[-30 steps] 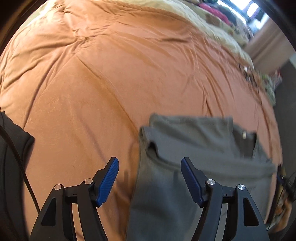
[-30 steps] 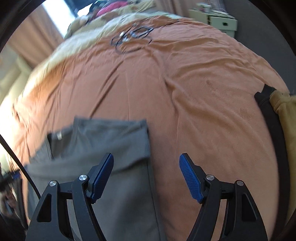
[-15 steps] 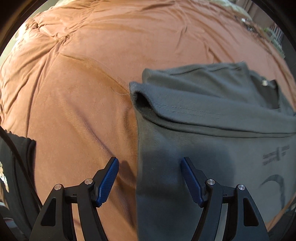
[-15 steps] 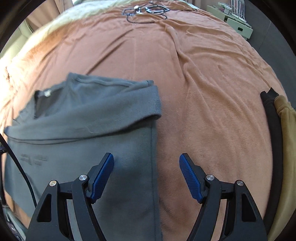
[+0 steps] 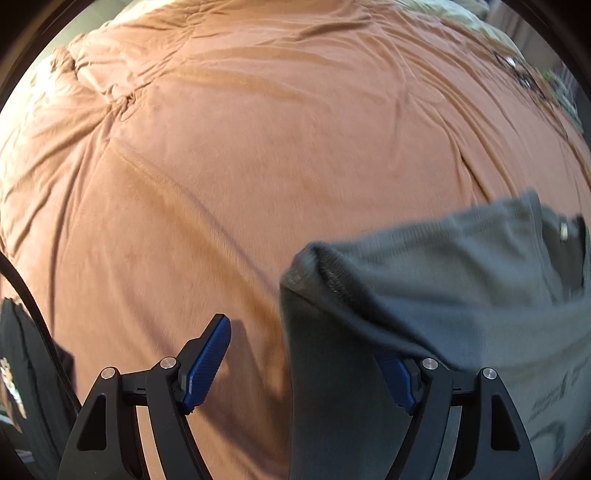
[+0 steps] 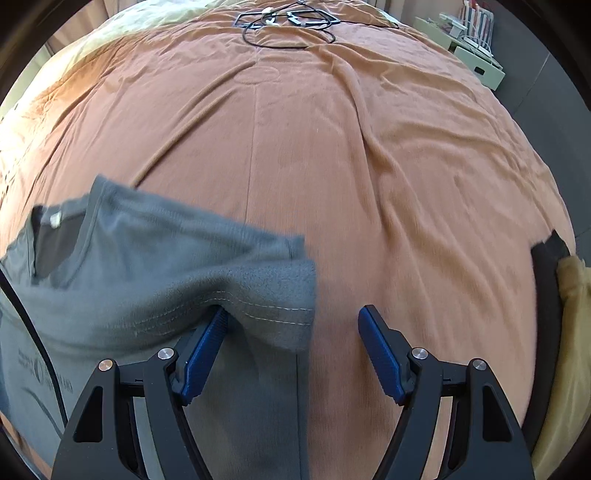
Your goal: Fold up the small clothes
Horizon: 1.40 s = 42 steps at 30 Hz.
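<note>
The shirt (image 6: 129,266) lies on the bedspread (image 6: 351,166), its folded sleeve draped over one finger of each gripper, with cables (image 6: 288,22) far behind it on the bedspread and a clothes pile (image 6: 569,295) at the right edge.

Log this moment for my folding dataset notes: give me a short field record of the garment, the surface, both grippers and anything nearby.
garment: grey T-shirt, sleeves folded in, neck label showing, printed text on its front
surface: orange bedspread, wrinkled
left gripper: open, straddling the shirt's left edge; folded sleeve drapes over one of its fingers
right gripper: open, straddling the shirt's right edge; sleeve hem lies over one finger
nearby: black cable at the far end of the bed; black and mustard clothes at the right edge
</note>
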Each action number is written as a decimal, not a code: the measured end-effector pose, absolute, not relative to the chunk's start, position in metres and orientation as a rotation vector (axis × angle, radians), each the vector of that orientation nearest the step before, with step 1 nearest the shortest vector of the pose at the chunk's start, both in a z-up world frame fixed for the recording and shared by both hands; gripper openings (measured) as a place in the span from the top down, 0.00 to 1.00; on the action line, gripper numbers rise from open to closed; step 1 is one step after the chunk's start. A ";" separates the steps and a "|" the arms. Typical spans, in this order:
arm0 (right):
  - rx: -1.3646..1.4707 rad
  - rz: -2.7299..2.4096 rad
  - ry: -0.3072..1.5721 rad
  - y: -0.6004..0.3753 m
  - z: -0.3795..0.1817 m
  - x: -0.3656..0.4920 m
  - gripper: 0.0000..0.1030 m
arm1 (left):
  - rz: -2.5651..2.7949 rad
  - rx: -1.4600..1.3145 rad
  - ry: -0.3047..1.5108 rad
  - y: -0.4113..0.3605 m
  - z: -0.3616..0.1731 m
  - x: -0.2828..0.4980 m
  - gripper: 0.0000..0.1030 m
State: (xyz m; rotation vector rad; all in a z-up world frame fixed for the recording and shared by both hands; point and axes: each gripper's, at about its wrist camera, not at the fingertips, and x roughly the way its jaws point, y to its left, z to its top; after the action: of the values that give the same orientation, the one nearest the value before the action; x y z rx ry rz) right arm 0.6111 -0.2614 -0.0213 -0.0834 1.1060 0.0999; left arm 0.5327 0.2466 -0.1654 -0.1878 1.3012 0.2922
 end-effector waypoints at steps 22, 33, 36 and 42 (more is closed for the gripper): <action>0.127 0.190 0.941 -0.315 0.006 0.602 0.30 | 0.203 -0.409 1.117 0.282 -0.132 0.537 0.26; 0.084 0.256 1.003 -0.298 -0.014 0.637 0.60 | 0.150 -0.432 1.142 0.277 -0.160 0.551 0.63; 0.072 0.251 1.008 -0.294 -0.018 0.642 0.89 | 0.140 -0.408 1.136 0.271 -0.158 0.554 0.85; 0.081 0.229 0.935 -0.293 -0.001 0.626 0.94 | 0.168 -0.378 1.071 0.270 -0.137 0.546 0.92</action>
State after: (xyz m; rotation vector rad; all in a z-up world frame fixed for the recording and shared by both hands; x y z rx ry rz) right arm 0.6258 -0.2931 -0.0006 0.0815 0.9355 0.2288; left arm 0.5457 0.2703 -0.1371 -0.3779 1.0712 0.1680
